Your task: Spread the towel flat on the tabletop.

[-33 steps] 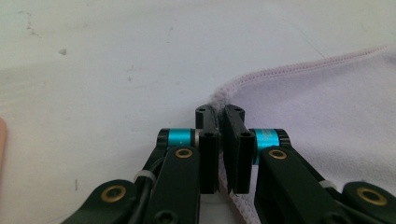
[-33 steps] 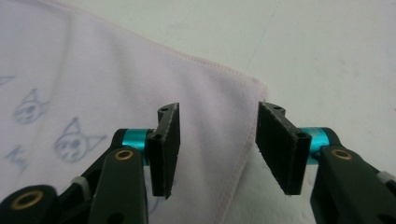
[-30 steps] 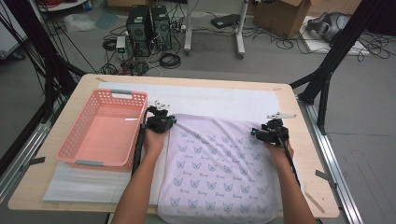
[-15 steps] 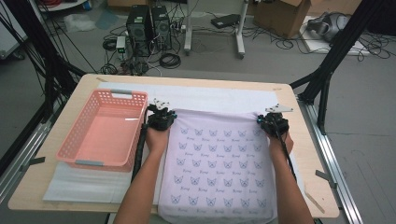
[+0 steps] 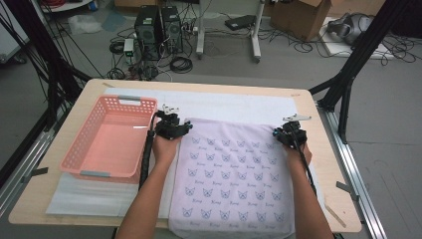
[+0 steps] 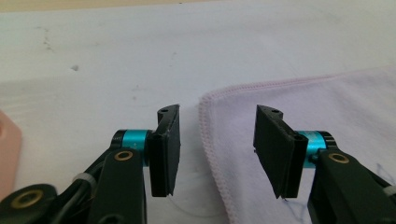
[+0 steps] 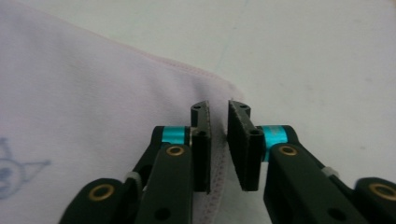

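The left gripper (image 5: 175, 125) sits at the far left corner of the towel (image 5: 234, 184), just beside the pink basket (image 5: 107, 137). Its fingers (image 6: 166, 149) have just been opening and now stand apart: one pad rests over the white mat (image 6: 93, 74), the other over the cloth, with the stitched towel edge (image 6: 205, 135) running between them and neither pad pressing on it. The corner is released.

The right gripper (image 5: 290, 133) is at the towel's far right corner, well apart from the basket. Its fingers (image 7: 201, 149) have drawn nearly together, with only a thin slit between the pads; the pink hem passes into that slit, so they are clenched on the towel's edge.

The towel lies flat on the counter (image 5: 308, 99), right of the basket. Its long axis runs from the person's side toward the far side, the near end hanging slightly over the counter's near edge.
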Demonstrator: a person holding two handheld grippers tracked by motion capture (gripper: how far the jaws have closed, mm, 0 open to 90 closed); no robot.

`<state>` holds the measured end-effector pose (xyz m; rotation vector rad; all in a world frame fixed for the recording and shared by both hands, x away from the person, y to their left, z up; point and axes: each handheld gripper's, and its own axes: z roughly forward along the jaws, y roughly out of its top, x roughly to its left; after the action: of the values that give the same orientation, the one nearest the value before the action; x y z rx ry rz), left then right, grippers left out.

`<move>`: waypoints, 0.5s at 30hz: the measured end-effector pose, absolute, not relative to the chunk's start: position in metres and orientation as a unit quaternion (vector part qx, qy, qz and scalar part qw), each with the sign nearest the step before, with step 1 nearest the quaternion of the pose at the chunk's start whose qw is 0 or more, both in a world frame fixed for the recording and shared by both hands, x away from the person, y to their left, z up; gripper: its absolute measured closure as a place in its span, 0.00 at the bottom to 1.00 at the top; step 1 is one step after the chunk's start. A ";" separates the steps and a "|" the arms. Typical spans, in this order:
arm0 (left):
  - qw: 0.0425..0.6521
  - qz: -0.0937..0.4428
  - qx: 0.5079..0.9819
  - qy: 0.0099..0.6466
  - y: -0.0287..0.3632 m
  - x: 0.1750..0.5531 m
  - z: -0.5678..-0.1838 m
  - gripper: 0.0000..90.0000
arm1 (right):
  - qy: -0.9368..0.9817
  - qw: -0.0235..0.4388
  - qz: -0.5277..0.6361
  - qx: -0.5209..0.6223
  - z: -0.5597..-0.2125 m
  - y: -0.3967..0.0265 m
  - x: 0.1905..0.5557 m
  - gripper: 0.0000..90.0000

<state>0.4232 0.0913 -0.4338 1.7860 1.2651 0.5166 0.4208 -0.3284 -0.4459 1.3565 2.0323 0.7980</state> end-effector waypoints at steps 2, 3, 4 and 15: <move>0.439 0.190 0.721 0.502 0.092 0.420 -0.431 0.53 | 0.757 0.312 0.268 0.507 -0.446 -0.331 0.421 0.88; 0.447 0.182 0.721 0.497 0.092 0.418 -0.430 0.51 | 0.750 0.307 0.277 0.517 -0.445 -0.333 0.421 0.85; 0.456 0.178 0.721 0.490 0.092 0.415 -0.428 0.50 | 0.744 0.299 0.288 0.524 -0.445 -0.336 0.421 0.84; 0.506 0.151 0.733 0.429 0.084 0.386 -0.415 0.20 | 0.746 0.231 0.400 0.479 -0.425 -0.353 0.374 0.50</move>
<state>0.3863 0.0836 -0.4146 1.7685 1.0351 0.3640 0.3741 -0.3528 -0.4250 1.3161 2.0523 1.1002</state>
